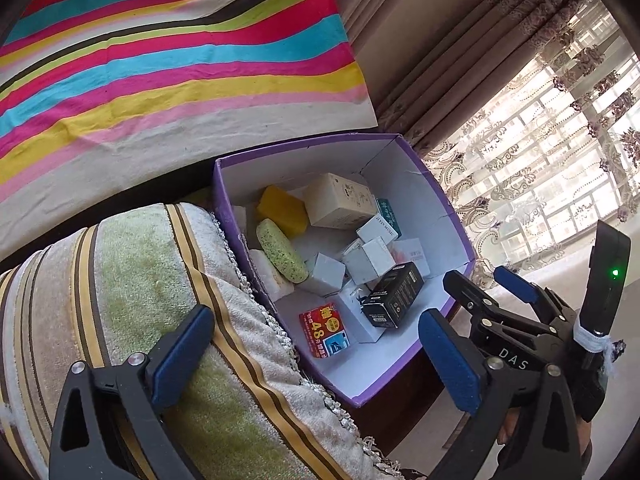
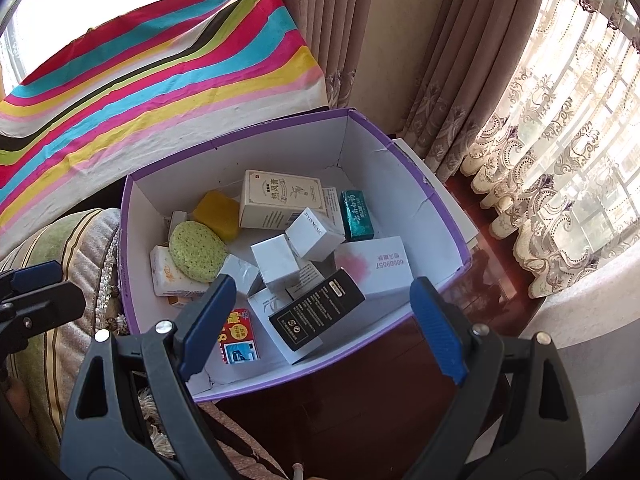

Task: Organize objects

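Observation:
A purple cardboard box (image 1: pixel 444 200) (image 2: pixel 132 216) with a white inside holds several small packages: a black box (image 1: pixel 394 294) (image 2: pixel 316 314), a green oval sponge (image 1: pixel 282 250) (image 2: pixel 198 250), a yellow sponge (image 1: pixel 282 210) (image 2: pixel 218 210), a cream carton (image 1: pixel 340 200) (image 2: pixel 282 200), white cubes (image 2: pixel 314 234), a teal packet (image 2: pixel 356 214) and a red card (image 1: pixel 324 330) (image 2: pixel 238 340). My left gripper (image 1: pixel 316 354) is open and empty above the sofa arm beside the box. My right gripper (image 2: pixel 320 328) is open and empty over the box's near edge; it also shows in the left wrist view (image 1: pixel 486 282).
A striped green and beige sofa arm (image 1: pixel 132 304) (image 2: pixel 48 256) lies left of the box. A rainbow-striped cloth (image 1: pixel 172 68) (image 2: pixel 152 80) rises behind it. Brown curtains (image 2: pixel 440 80) and lace curtains (image 2: pixel 560 160) stand to the right. The box rests on a dark wooden surface (image 2: pixel 360 392).

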Demonstrator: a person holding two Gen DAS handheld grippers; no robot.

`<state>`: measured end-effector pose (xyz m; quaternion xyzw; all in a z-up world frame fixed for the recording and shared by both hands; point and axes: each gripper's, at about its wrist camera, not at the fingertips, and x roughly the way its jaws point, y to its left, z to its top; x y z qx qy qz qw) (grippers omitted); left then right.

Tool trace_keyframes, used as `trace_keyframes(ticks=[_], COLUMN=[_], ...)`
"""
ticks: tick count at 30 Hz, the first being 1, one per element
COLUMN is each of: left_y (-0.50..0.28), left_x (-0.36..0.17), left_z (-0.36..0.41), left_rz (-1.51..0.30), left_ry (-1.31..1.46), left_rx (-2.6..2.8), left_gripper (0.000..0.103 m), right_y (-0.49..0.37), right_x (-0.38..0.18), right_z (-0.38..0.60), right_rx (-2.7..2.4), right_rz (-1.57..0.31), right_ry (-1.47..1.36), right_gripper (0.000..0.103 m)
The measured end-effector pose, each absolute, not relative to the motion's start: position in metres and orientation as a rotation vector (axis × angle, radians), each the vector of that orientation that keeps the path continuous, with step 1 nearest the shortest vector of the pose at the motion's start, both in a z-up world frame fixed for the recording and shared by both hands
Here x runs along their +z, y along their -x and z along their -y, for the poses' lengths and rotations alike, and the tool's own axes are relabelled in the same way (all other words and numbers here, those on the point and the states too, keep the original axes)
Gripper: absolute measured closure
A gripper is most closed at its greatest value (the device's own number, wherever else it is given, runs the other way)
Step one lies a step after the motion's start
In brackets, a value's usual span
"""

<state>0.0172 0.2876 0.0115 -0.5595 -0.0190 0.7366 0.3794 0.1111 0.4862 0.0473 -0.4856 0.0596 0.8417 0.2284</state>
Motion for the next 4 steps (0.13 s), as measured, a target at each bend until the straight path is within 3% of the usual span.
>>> trace_keyframes(ticks=[4], left_y=[-0.0177], left_x=[0.0119], left_z=[-0.2889], left_rz=[0.040], left_ry=[1.427], left_rx=[1.885], left_gripper=[0.000], right_y=[-0.1113], right_x=[0.0462], right_z=[-0.4867], right_rx=[2.315], right_rz=[-0.167], right_ry=[1.338], right_gripper=[0.013])
